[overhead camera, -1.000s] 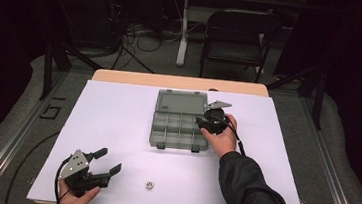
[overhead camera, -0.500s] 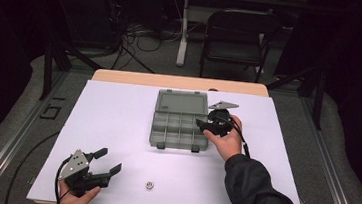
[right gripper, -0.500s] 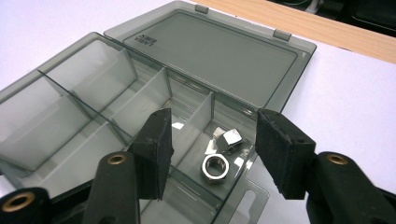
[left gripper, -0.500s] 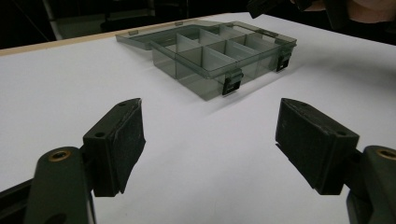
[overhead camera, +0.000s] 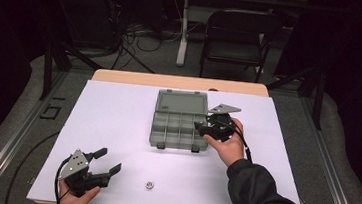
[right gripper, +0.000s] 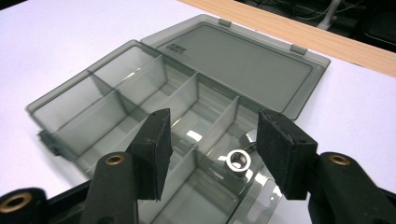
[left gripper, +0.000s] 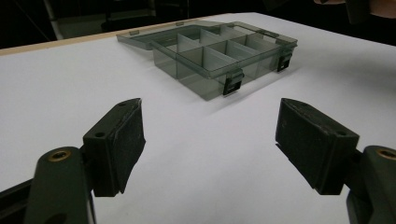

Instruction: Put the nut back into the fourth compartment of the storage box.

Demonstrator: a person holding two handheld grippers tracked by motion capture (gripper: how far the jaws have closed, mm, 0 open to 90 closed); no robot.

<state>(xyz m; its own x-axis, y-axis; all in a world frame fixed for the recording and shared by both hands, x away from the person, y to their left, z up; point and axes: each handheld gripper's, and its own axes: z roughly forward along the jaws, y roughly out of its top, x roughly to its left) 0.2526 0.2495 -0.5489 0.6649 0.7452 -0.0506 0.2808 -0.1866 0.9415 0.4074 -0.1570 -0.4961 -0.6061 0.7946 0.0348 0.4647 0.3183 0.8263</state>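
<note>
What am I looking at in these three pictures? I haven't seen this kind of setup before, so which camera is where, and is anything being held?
No robot here: a person at a white table holds a hand-operated two-jaw gripper in each hand. The high view looks down from above the person. Each of the other two pictures comes from a camera riding on one gripper, looking along its black jaws.

On the table lies a smoky plastic organizer box with its lid folded open, and a small metal nut near the front edge.

The right gripper hovers over the box. Its jaws have just been opening and grip nothing; a second metal nut lies in a compartment below them. The left gripper sits near the front left, jaws open and empty.
</note>
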